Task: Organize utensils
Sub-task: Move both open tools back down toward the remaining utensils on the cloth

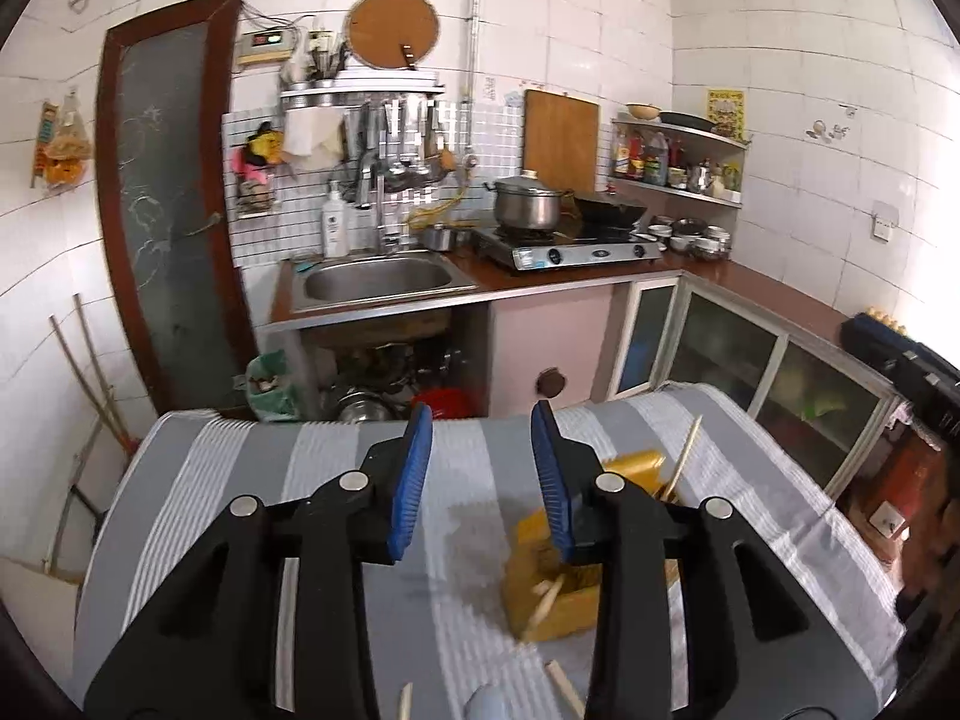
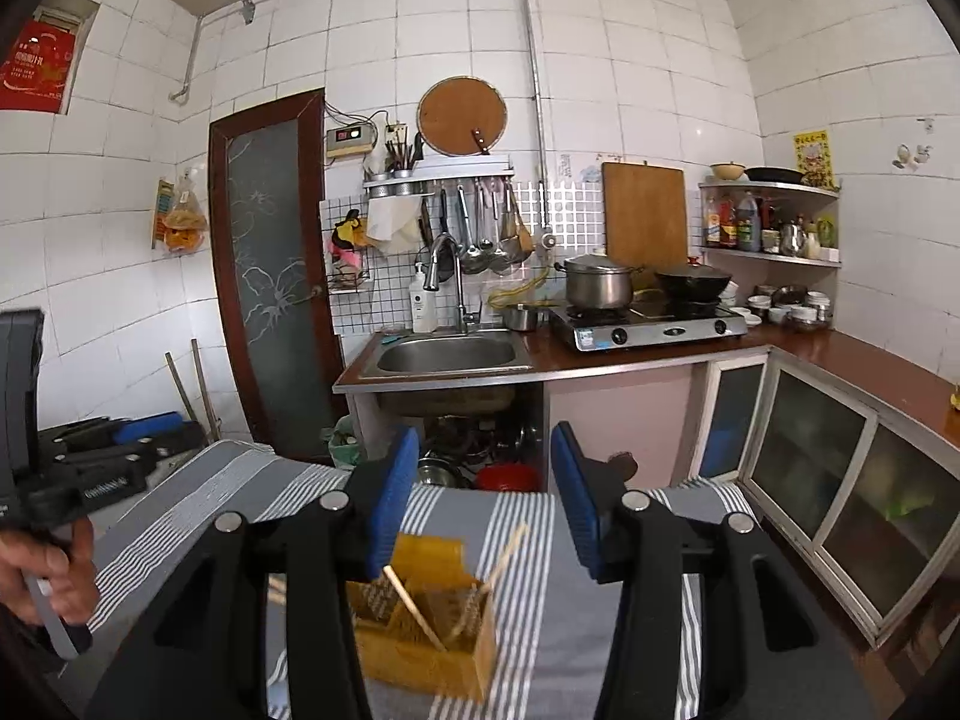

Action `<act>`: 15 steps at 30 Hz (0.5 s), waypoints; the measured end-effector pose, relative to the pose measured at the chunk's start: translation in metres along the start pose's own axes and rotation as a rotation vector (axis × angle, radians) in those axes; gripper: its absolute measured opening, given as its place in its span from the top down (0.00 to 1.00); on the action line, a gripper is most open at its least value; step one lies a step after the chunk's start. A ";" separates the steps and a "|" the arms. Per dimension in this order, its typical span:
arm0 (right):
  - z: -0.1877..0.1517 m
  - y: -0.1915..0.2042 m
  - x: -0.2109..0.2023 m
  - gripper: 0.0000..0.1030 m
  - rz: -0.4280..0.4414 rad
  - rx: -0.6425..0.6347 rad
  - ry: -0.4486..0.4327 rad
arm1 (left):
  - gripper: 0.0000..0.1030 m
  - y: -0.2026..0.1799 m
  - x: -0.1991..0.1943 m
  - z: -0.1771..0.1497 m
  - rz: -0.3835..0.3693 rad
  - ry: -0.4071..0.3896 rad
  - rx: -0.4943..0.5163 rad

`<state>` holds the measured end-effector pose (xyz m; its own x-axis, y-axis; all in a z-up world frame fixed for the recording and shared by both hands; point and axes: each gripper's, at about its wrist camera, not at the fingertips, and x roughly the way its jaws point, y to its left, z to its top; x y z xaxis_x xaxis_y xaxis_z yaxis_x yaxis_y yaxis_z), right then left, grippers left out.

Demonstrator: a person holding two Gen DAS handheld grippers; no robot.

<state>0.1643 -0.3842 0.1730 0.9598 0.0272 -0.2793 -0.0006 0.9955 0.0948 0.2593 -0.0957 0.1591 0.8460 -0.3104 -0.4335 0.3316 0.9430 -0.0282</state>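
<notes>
On the desk (image 2: 516, 516), yellow holder (image 2: 426, 636) with chopsticks (image 2: 414, 606); my left gripper (image 1: 482, 474) and right gripper (image 2: 483, 498) both spread apart, empty

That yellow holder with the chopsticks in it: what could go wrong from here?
1. The yellow holder looks light and stands on a loose striped cloth; a nudge from the right gripper, whose jaws are open just above it, might tip it.
2. Two chopsticks lean out at angles, so a jaw could snag one and flick it out.
3. Loose chopsticks lie near the table edge under the left gripper and may roll off.
</notes>
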 end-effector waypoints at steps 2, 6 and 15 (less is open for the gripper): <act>-0.009 -0.002 -0.012 0.55 0.002 0.000 0.006 | 0.64 0.013 -0.014 -0.018 0.034 -0.004 -0.007; -0.044 -0.003 -0.048 0.55 -0.034 -0.011 0.026 | 0.63 0.026 -0.046 -0.061 0.166 -0.046 0.040; -0.145 -0.008 -0.117 0.54 -0.172 0.035 0.097 | 0.51 0.034 -0.104 -0.175 0.268 -0.056 0.060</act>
<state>0.0108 -0.3822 0.0664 0.9134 -0.1328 -0.3848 0.1725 0.9825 0.0704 0.1097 -0.0101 0.0456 0.9281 -0.0589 -0.3676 0.1159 0.9841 0.1349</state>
